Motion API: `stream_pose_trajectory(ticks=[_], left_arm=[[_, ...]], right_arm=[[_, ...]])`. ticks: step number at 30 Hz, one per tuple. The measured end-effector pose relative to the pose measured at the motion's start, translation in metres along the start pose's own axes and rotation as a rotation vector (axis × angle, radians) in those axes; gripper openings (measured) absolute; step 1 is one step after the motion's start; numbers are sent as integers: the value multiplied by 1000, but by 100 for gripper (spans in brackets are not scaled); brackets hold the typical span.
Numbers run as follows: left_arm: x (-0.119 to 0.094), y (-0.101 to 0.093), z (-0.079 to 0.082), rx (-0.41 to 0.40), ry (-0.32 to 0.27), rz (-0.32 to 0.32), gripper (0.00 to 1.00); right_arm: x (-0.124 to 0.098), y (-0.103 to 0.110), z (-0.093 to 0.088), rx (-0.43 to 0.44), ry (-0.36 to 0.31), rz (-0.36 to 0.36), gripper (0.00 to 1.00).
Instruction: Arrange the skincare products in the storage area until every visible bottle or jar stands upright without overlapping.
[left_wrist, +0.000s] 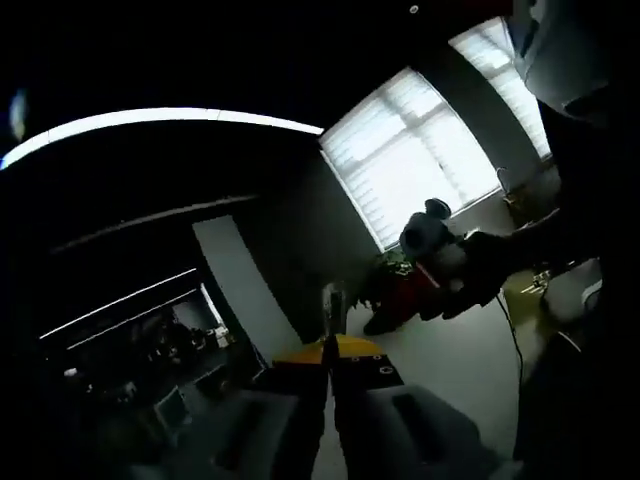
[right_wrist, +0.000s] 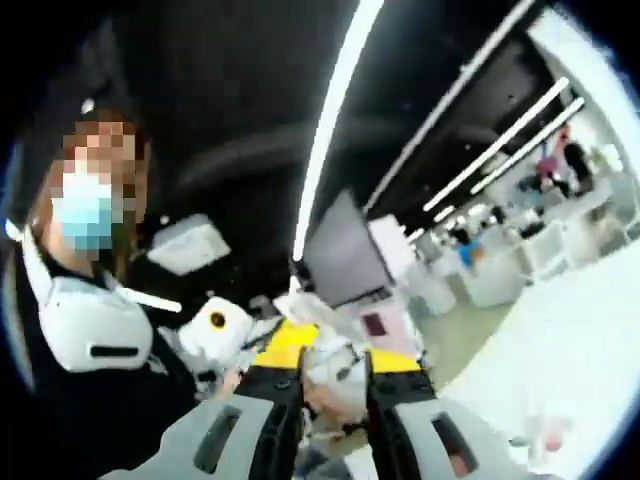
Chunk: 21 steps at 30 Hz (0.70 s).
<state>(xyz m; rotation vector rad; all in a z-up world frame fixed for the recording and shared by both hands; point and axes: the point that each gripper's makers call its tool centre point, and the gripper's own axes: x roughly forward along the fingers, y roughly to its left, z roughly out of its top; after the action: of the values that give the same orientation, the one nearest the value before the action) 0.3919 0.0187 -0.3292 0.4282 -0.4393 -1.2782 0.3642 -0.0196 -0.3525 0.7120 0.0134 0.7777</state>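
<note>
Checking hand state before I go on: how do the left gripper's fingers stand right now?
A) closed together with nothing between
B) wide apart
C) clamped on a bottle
A: in the left gripper view the left gripper has its yellow-tipped fingers pressed together, with nothing between them.

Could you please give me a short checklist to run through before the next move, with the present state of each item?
1. Bottles and jars in sight: not ok. Both views point up at ceiling lights and windows, not at a storage area.
2. Left gripper free: ok. Its jaws are shut together with nothing between them.
3. Right gripper free: ok. Its jaws stand apart and grip nothing.
4. Path clear of people: not ok. A person stands close beside the right gripper.
5. Products upright and not overlapping: cannot tell.
6. Cameras level on the workspace: not ok. Both views are tilted.
</note>
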Motion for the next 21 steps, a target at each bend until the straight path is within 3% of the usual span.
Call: stream_pose_trajectory(ticks=[3, 4, 7, 8, 10, 12, 13, 14, 17, 21], left_arm=[[3, -1, -12, 117, 54, 40, 2], [5, -2, -14, 148, 61, 46, 2], [9, -8, -22, 230, 90, 58, 2], [10, -10, -23, 260, 96, 58, 2], [12, -17, -26, 313, 106, 41, 2], [14, -23, -27, 324, 110, 20, 2], [13, -23, -35, 340, 155, 19, 2], [14, -23, -34, 347, 136, 25, 2], [12, -22, -41, 344, 152, 17, 2], [11, -21, -45, 459, 183, 14, 2]], right_arm=[[2, -4, -3, 141, -32, -42, 21], [4, -1, -1, 213, -63, -25, 21], [11, -5, 4, 430, -130, -35, 35], [12, -8, 4, 480, -148, -35, 35], [14, -18, -3, 519, -151, -89, 28], [15, -30, -14, 491, -116, -154, 20], [16, -31, -11, 535, -146, -154, 22], [16, -31, -12, 523, -143, -149, 19], [16, -35, -12, 518, -142, -177, 8], [16, -42, -19, 524, -120, -224, 4]])
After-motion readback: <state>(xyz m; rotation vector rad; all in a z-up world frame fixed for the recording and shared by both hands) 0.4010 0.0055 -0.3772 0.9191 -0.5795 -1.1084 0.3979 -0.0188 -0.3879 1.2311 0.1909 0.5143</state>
